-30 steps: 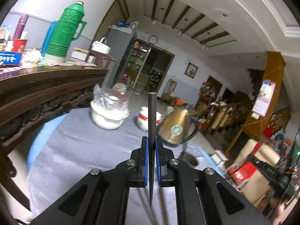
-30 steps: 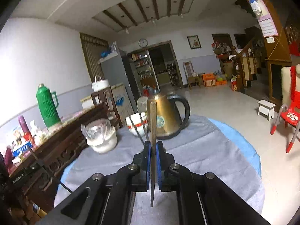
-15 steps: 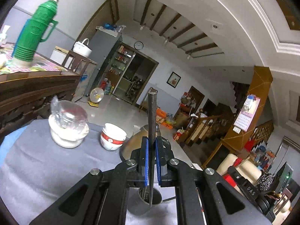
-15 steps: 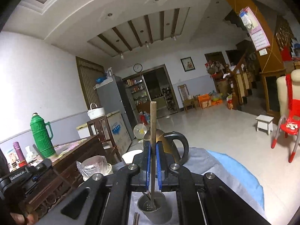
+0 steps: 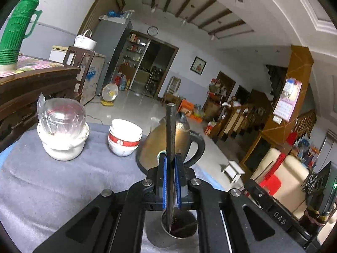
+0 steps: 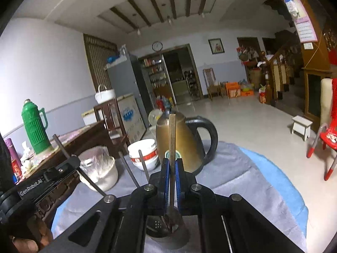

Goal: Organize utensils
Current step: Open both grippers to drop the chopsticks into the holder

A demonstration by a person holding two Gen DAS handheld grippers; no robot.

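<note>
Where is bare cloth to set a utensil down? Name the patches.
Free: the grey cloth in front of the plastic-covered pot and stacked bowls; also the cloth right of the kettle. Crowded: the back row of pot, bowls and kettle, and around the metal cup under both tongs.

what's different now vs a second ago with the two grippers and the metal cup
Both grippers have moved over the metal cup, which was out of view a second ago and now sits under each utensil tip. Unchanged: the left gripper grips its dark utensil, the right gripper its brown-handled one; nothing released.
</note>
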